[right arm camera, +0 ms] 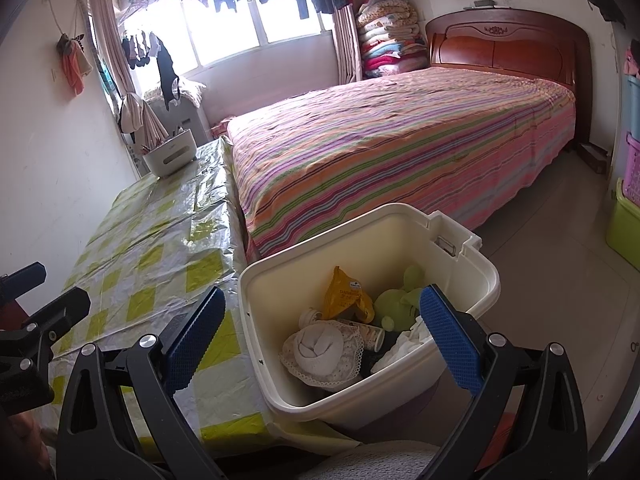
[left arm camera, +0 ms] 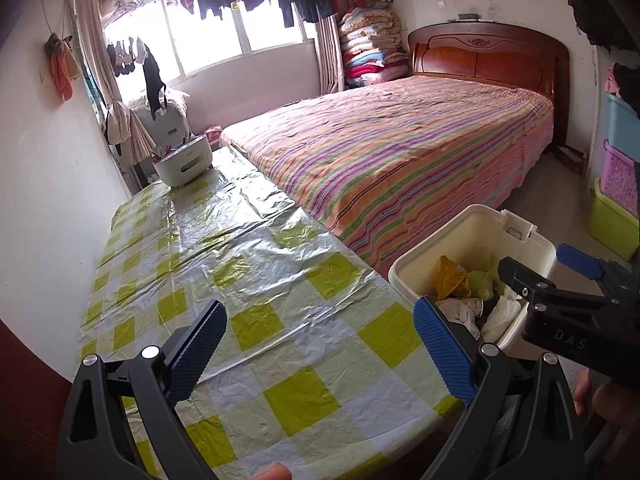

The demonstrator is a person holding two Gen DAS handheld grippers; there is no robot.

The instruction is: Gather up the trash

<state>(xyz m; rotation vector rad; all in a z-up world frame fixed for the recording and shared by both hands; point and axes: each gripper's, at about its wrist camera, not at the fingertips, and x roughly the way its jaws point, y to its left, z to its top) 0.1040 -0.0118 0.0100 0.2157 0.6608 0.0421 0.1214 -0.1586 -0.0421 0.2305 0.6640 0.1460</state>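
Observation:
A cream plastic bin (right arm camera: pixel 460 256) stands on the floor at the table's near right corner; it also shows in the left wrist view (left arm camera: pixel 476 224). It holds a yellow snack bag (right arm camera: pixel 346 294), a green plush toy (right arm camera: pixel 394 306), a paper cup (right arm camera: pixel 370 334), rolled white lace cloth (right arm camera: pixel 322 346) and white tissue (right arm camera: pixel 404 346). My left gripper (left arm camera: pixel 320 348) is open and empty above the checked tablecloth (left arm camera: pixel 248 248). My right gripper (right arm camera: pixel 320 336) is open and empty just above the bin's near rim; it shows at the right of the left wrist view (left arm camera: pixel 552 272).
A white caddy (left arm camera: pixel 184 160) stands at the table's far end. A bed with a striped cover (left arm camera: pixel 400 148) runs along the table's right side. Stacked plastic crates (left arm camera: pixel 618 184) line the right wall. Folded quilts (left arm camera: pixel 372 44) pile by the headboard.

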